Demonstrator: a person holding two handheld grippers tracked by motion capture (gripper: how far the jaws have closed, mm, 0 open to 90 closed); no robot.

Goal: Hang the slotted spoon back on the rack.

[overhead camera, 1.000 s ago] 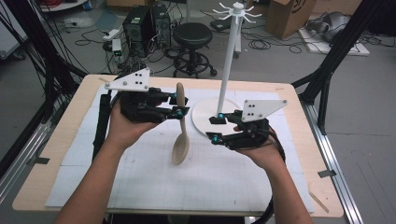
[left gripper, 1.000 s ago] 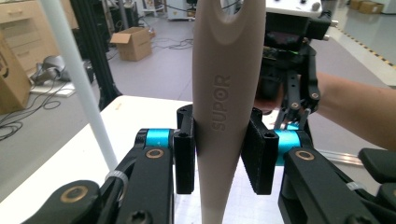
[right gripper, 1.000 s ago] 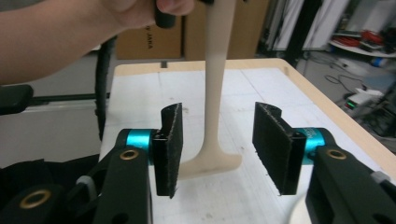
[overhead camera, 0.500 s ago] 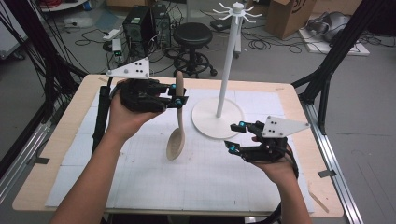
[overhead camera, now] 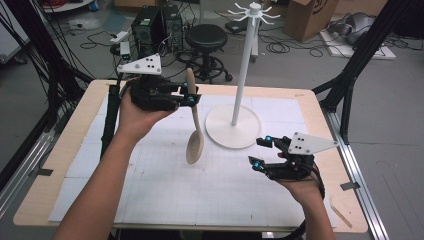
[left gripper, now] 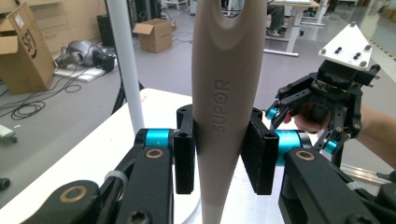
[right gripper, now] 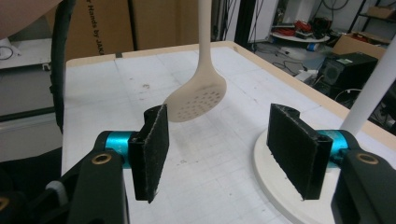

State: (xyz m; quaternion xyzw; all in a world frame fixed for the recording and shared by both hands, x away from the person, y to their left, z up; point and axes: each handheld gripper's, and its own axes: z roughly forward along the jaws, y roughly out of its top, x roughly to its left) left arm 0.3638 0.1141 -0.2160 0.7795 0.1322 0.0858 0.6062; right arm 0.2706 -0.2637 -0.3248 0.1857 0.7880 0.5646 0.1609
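my left claw (overhead camera: 189,94) grips the slotted spoon (overhead camera: 194,131) by its handle; my right claw (overhead camera: 261,152), just opening, holds nothing. lift the handle's hole toward the rack (overhead camera: 241,75) at two o'clock, keeping it upright.

High view: fixed above the near edge, facing forward and down over the whole worktop (overhead camera: 150,200).
Left gripper view: very close behind its own fingers (left gripper: 184,149), facing across the worktop.
Right gripper view: low, close, facing the skimmer (right gripper: 196,100).
Shared: skimmer, white stand (overhead camera: 235,125).
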